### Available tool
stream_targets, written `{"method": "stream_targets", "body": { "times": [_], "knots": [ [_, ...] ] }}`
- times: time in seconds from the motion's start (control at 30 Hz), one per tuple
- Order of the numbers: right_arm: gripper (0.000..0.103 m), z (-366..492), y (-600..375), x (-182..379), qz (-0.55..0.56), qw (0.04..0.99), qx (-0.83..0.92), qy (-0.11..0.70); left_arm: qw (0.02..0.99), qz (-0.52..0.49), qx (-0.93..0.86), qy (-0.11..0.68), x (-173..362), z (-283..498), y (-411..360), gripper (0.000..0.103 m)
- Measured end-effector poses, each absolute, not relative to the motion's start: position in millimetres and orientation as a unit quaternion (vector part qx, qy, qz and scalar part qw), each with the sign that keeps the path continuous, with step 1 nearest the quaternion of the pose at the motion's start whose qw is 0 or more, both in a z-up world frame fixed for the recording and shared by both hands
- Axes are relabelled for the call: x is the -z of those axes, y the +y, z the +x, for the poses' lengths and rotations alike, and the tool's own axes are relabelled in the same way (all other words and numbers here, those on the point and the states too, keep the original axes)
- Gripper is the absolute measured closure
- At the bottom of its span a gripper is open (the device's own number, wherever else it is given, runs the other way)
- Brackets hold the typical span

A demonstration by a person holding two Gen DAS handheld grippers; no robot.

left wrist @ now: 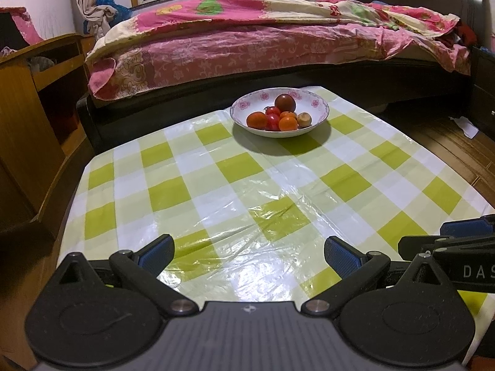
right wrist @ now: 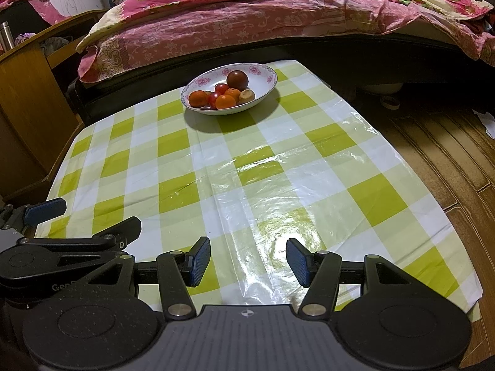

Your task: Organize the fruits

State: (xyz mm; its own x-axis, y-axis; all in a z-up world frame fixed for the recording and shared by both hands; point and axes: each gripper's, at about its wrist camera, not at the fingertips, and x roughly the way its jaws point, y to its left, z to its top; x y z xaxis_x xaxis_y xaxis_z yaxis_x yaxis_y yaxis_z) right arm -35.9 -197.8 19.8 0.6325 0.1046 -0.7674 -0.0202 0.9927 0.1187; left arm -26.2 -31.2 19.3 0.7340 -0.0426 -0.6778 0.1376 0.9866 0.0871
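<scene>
A white bowl with a pink flower rim (left wrist: 318,105) stands at the far end of the checked table; it also shows in the right wrist view (right wrist: 201,82). In it lie a dark red round fruit (left wrist: 285,102), orange fruits (left wrist: 256,120), small red tomatoes (left wrist: 273,111) and a brownish fruit (left wrist: 304,119). My left gripper (left wrist: 249,255) is open and empty above the near table edge. My right gripper (right wrist: 247,261) is open and empty beside it, to its right. Both are far from the bowl.
The table has a green and white checked plastic cloth (left wrist: 216,185). A bed with a pink quilt (left wrist: 247,40) runs behind the table. A wooden cabinet (left wrist: 31,108) stands at the left. Wooden floor (right wrist: 448,154) lies to the right.
</scene>
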Motion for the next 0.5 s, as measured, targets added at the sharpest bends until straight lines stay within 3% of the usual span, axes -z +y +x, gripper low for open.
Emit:
{"method": "stream_targets", "body": {
  "times": [0.5],
  "knots": [
    [0.049,-36.6,-197.4,-21.7,0.047,0.903,-0.033,0.425,0.934,0.075,0.042,0.348,-20.7,-30.3,-33.8,0.0]
  ]
}}
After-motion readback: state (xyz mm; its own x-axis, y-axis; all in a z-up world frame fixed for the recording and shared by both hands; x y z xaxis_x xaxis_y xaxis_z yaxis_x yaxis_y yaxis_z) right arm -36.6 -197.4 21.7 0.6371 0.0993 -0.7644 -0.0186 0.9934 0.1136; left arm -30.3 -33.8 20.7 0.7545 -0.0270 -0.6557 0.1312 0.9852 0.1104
